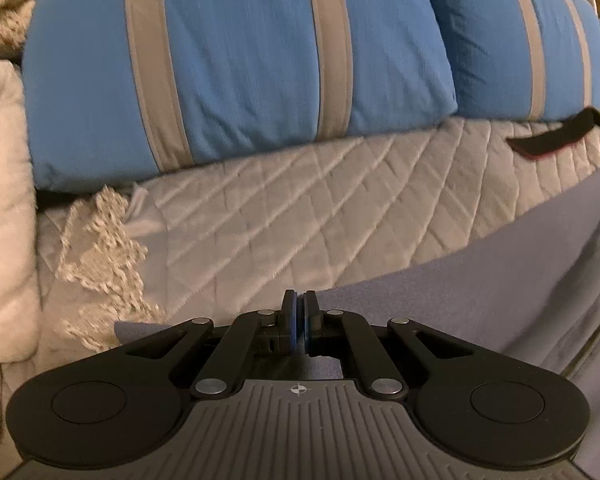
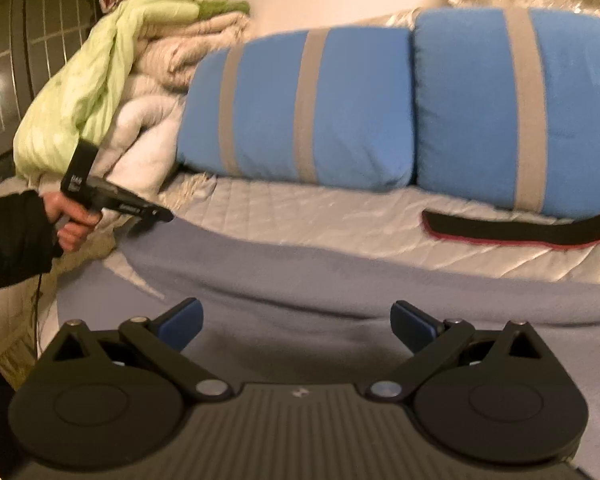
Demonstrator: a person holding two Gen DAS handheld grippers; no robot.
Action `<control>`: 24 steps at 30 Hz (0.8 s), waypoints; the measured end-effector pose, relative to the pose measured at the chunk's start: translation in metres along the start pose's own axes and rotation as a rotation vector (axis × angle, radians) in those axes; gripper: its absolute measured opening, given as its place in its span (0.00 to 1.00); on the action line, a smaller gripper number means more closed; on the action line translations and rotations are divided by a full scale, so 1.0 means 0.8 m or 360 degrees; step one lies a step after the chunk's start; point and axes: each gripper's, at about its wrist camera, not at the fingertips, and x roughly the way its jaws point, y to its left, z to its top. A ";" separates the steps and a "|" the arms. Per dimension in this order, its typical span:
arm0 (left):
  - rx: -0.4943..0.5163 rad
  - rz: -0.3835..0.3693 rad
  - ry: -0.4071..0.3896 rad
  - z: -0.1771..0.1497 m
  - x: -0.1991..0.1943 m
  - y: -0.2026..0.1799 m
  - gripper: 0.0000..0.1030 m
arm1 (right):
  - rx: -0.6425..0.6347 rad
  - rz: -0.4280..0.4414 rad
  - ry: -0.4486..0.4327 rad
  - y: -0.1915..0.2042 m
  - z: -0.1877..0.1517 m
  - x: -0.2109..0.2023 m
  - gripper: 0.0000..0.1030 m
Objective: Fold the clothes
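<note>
Matt, fleecy cloth garment (image 2: 300, 280); quilted bed cover (image 1: 300, 200) with a slight sheen; smooth cloth pillows (image 1: 240, 60); hand-held gripper (image 2: 296, 326) matt black plastic.

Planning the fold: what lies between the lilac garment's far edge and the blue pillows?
Bare quilted bedspread, except a black strap at right, shown in both views.

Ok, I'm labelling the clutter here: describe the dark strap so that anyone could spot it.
Start at the two blue pillows on the quilted bed cover. The strap lies flat on the cover below the right pillow. It alone is black with a red edge.
</note>
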 end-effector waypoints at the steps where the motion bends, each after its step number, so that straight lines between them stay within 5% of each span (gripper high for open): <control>1: -0.0003 0.0007 -0.0015 0.003 -0.004 -0.002 0.03 | 0.0006 -0.0016 -0.0011 -0.008 0.007 -0.008 1.00; 13: 0.0025 0.0070 -0.0066 0.015 -0.006 -0.025 0.03 | 0.0094 -0.0479 0.0172 -0.213 0.033 -0.086 1.00; 24: 0.0041 0.0108 -0.0019 0.014 0.003 -0.029 0.03 | -0.0009 -0.0840 0.0298 -0.376 0.050 -0.065 1.00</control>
